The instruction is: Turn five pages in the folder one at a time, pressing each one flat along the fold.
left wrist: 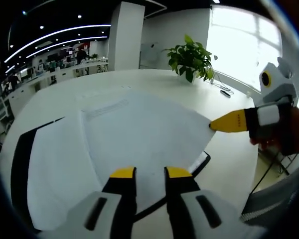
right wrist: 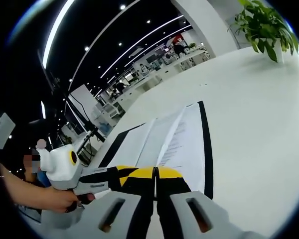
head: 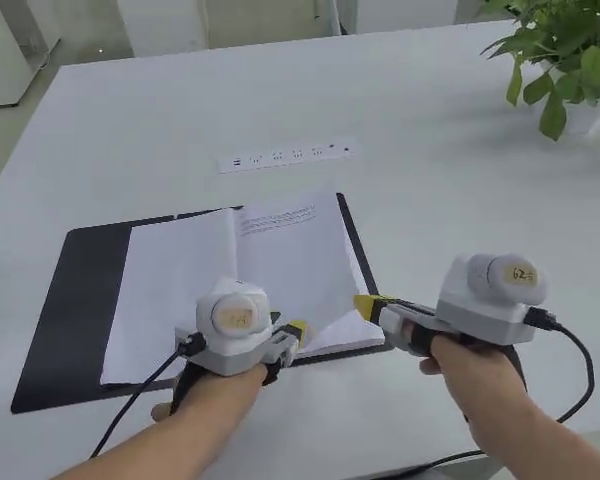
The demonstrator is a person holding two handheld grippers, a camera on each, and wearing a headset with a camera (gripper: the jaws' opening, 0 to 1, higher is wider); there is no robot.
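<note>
The folder (head: 75, 300) lies open on the white table, black cover underneath, white pages on both sides. The top right-hand page (head: 295, 265) is lifted at its near right corner. My right gripper (head: 368, 305) is shut on that corner; in the left gripper view its yellow tip (left wrist: 225, 123) meets the raised page (left wrist: 149, 129) above the black cover's corner (left wrist: 201, 162). My left gripper (head: 294, 330) hovers at the folder's near edge just right of the fold, its jaws a little apart with nothing between them (left wrist: 150, 174). The right gripper view shows its jaws (right wrist: 154, 174) pressed together.
A white power strip (head: 285, 156) lies on the table beyond the folder. A potted plant (head: 560, 50) stands at the far right corner. Cables trail from both grippers toward the table's near edge (head: 570, 395).
</note>
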